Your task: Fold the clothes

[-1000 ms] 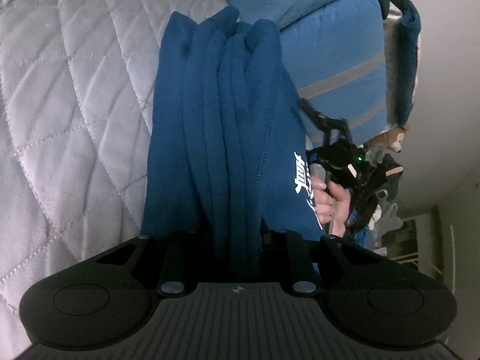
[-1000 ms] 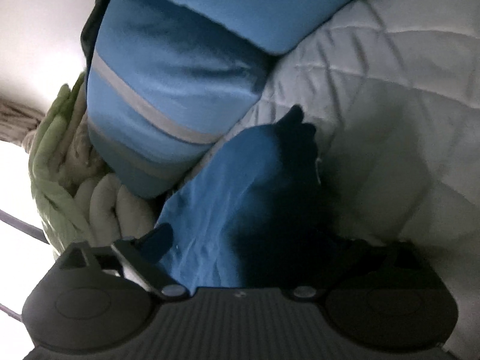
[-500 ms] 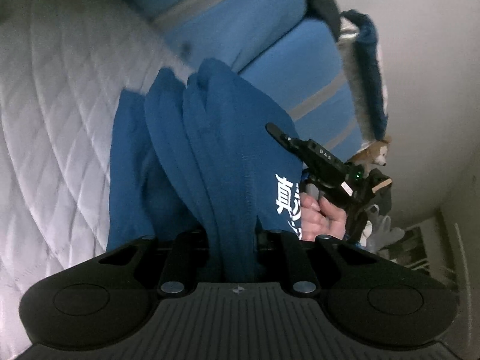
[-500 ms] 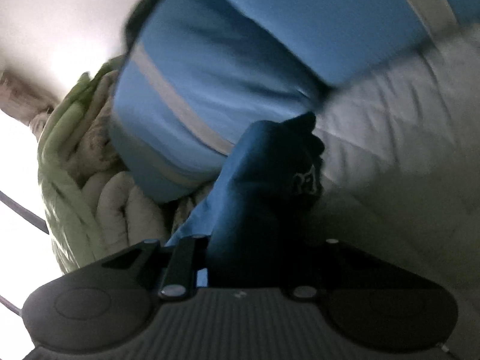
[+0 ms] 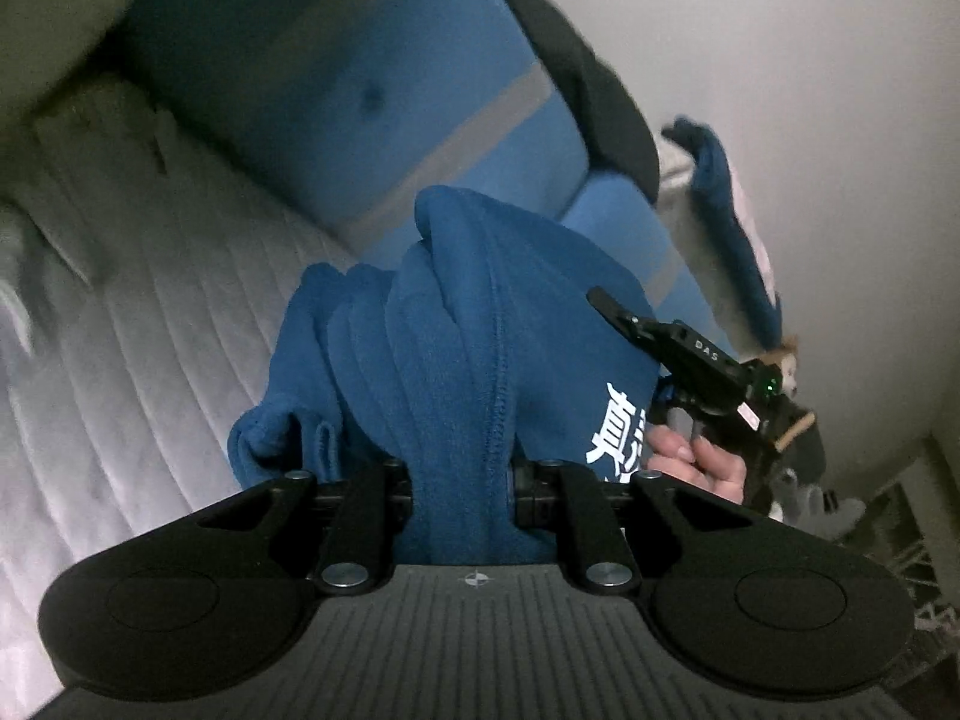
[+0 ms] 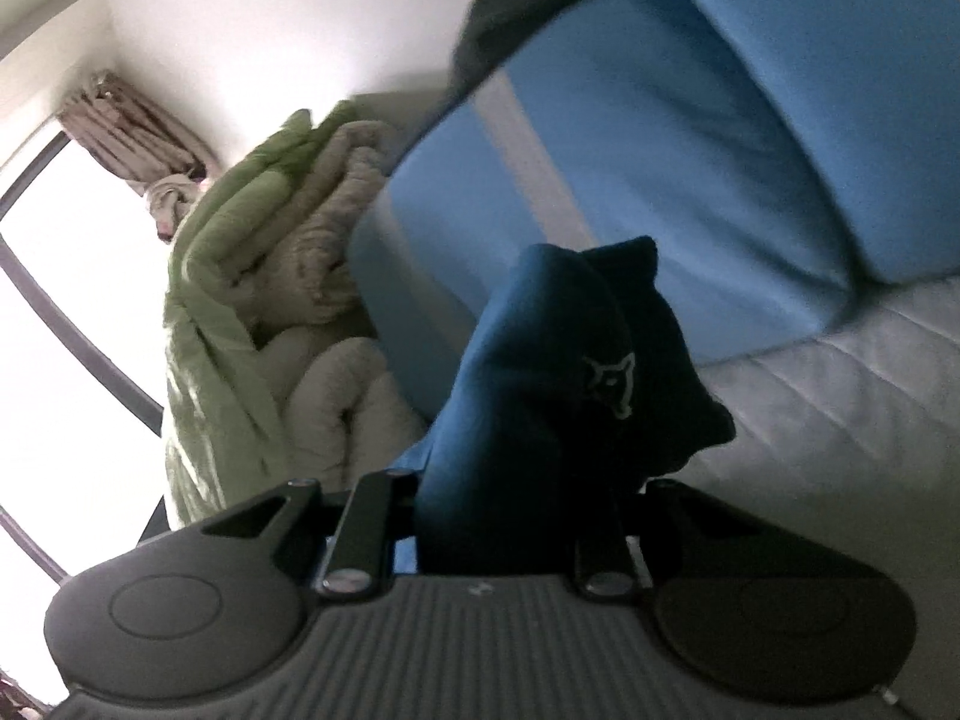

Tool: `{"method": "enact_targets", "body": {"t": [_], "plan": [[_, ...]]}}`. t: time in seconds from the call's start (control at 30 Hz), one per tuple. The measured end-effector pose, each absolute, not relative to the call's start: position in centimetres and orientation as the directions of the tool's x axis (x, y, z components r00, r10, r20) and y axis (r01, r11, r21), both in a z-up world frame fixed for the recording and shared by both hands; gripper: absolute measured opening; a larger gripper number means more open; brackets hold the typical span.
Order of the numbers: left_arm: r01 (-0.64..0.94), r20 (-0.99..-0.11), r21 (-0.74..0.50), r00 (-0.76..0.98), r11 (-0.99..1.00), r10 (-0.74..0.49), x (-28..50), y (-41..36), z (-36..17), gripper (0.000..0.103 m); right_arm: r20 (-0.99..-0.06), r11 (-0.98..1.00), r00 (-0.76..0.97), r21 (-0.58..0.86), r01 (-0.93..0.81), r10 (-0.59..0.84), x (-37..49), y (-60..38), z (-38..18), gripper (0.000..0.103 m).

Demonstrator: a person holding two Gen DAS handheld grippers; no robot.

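Observation:
A dark blue fleece garment (image 5: 456, 348) with white printed characters (image 5: 618, 426) hangs bunched above the white quilted bed (image 5: 150, 360). My left gripper (image 5: 459, 480) is shut on a thick fold of it; the fingertips are buried in the cloth. In the right wrist view the same garment (image 6: 540, 372), with a small outlined logo (image 6: 612, 384), fills the jaws of my right gripper (image 6: 522, 492), which is shut on it. In the left wrist view a hand (image 5: 702, 462) holds that black right gripper against the garment's right edge.
Blue pillows with a grey stripe (image 5: 372, 120) (image 6: 630, 180) lean against the wall behind the garment. A green and beige rolled quilt (image 6: 270, 300) lies by a bright window (image 6: 60, 300). A plush toy (image 5: 786, 360) and a hanging blue cloth (image 5: 726, 210) sit at the right.
Both grippers have risen and lifted the garment off the bed. The right gripper's jaws went from open around the cloth to shut on it. Both views now tilt toward the pillows and wall.

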State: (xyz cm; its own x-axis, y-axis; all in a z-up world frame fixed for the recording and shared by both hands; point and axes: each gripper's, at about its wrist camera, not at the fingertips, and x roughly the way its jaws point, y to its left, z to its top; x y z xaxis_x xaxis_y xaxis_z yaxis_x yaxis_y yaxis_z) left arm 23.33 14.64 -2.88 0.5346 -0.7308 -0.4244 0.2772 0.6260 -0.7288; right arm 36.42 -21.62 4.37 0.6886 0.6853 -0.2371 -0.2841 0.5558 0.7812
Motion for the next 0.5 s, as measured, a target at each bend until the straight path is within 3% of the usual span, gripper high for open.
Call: {"method": "enact_targets", "body": {"t": [0.13, 0.17, 0.2, 0.23, 0.27, 0.3, 0.37, 0.5], "plan": [[0.295, -0.403, -0.678, 0.618, 0.674, -0.675, 23.8, 17.1, -0.3, 0.018, -0.189, 0.528, 0.667, 0.773, -0.351, 0.721, 39.6, -18.1, 6.9, 0.023], [0.308, -0.409, -0.627, 0.651, 0.716, -0.639, 24.2, 17.4, 0.2, 0.021, -0.177, 0.523, 0.661, 0.766, -0.373, 0.729, 40.7, -17.1, 7.5, 0.024], [0.303, -0.433, -0.550, 0.693, 0.778, -0.576, 24.8, 17.4, 0.2, 0.031, -0.208, 0.559, 0.669, 0.745, -0.364, 0.713, 42.1, -16.0, 7.6, 0.031], [0.258, -0.477, -0.462, 0.734, 0.848, -0.483, 25.8, 17.2, -0.3, 0.037, -0.244, 0.599, 0.680, 0.721, -0.350, 0.692, 43.5, -14.9, 7.6, 0.061], [0.191, -0.523, -0.370, 0.766, 0.909, -0.374, 26.9, 16.9, -1.1, 0.053, -0.332, 0.676, 0.701, 0.678, -0.288, 0.632, 45.2, -13.7, 7.0, 0.077], [0.127, -0.560, -0.282, 0.783, 0.951, -0.271, 27.9, 16.6, -2.1, 0.061, -0.426, 0.759, 0.725, 0.619, -0.202, 0.541, 46.4, -12.7, 6.3, 0.103], [0.024, -0.606, -0.113, 0.791, 0.993, -0.088, 29.5, 15.9, -4.3, 0.061, -0.493, 0.833, 0.755, 0.539, -0.126, 0.433, 46.9, -11.6, 4.9, 0.102], [-0.002, -0.629, -0.041, 0.777, 0.999, -0.024, 29.2, 15.2, -6.8, 0.068, -0.543, 0.894, 0.744, 0.417, -0.162, 0.389, 44.3, -10.4, 2.8, 0.102]]}}
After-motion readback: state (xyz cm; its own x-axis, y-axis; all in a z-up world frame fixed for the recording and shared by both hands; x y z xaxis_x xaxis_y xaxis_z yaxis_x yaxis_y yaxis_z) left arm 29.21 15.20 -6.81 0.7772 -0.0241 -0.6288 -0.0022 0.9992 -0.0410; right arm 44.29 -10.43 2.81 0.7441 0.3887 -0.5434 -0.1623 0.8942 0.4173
